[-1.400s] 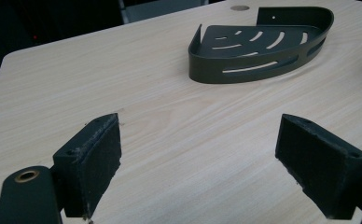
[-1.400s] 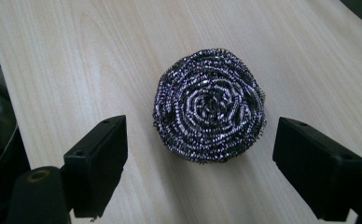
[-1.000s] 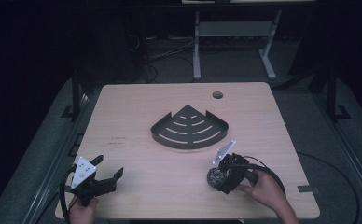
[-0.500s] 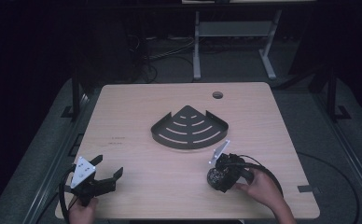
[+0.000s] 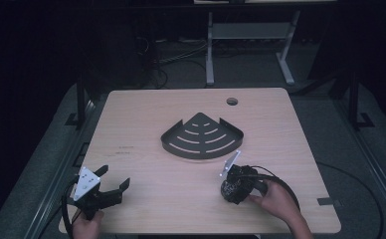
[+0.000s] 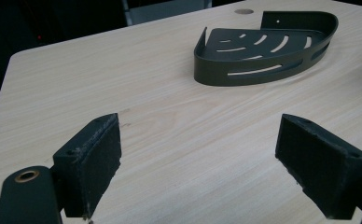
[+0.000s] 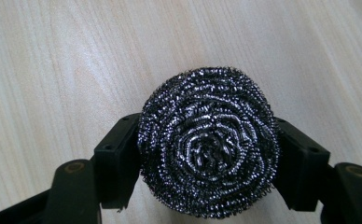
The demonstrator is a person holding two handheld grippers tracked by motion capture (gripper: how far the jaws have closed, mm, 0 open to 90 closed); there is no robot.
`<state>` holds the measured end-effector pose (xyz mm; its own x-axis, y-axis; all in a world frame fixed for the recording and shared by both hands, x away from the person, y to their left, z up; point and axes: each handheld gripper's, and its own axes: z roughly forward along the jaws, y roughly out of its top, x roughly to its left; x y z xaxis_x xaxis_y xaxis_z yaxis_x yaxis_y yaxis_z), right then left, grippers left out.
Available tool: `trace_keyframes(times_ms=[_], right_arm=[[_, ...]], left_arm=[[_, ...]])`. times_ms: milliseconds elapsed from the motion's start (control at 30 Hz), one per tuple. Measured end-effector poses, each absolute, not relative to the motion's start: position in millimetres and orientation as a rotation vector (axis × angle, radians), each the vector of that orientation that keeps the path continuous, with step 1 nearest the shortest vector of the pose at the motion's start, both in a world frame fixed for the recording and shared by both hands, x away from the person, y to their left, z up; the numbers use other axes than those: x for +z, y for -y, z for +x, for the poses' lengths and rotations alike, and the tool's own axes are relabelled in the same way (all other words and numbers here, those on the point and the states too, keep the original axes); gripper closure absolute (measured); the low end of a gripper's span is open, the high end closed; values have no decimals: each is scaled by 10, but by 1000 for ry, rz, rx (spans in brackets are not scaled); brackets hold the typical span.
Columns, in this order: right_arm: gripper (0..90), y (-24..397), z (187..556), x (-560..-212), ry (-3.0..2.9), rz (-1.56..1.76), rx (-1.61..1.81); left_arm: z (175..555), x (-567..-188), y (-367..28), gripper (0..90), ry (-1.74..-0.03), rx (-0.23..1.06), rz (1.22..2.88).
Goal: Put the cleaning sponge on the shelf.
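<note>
- R gripper (image 7: 207,154): jaws have just been closing and now clamp a steel-wool scourer (image 7: 209,142) from both sides; pads press into its flanks, coils bulge out above and below.
- In high view the R gripper (image 5: 233,185) sits at the near-right part of the table (image 5: 146,107), tipped down toward the top, w/ the person's right hand (image 5: 275,201) behind it and cable looping round.
- Change vs a sec ago: gripper was already over the same spot w/ jaws wide; hand barely shifted, only the jaws came in. So the grasp looks made.
- Whether the scourer is lifted or resting on the wood: can't tell; wood grain close behind it in the right gripper view.
- Just beyond, toward table centre: black corner shelf caddy (image 5: 202,137), fan-shaped, slotted floor, low rim, lying flat and empty. Near the R gripper but apart from it.
- Likely meaning: pick-up step done; prob. next is lift and carry scourer into the caddy. Soft, springy wad, so grip may creep; a snagged strand could catch on a slot or rim.
- L gripper (image 5: 112,185): near-left table corner, jaws wide apart, nothing between them; left gripper view looks across bare wood at the caddy (image 6: 263,46). L hand (image 5: 86,224) parked, same place as before.
- Far right: small round hole (image 5: 232,101) in tabletop, unrelated.
</note>
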<state>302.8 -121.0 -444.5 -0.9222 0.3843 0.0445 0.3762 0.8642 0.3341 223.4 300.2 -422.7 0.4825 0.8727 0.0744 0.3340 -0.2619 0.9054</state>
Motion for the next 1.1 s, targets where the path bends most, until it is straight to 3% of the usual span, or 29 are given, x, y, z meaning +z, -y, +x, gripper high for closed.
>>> trace_keyframes(times_ms=[1100], right_arm=[[331,1244,3173,-4205,-3008,633,597]], left_arm=[[2247,-4229,-2986,137,-1011,740,1825]])
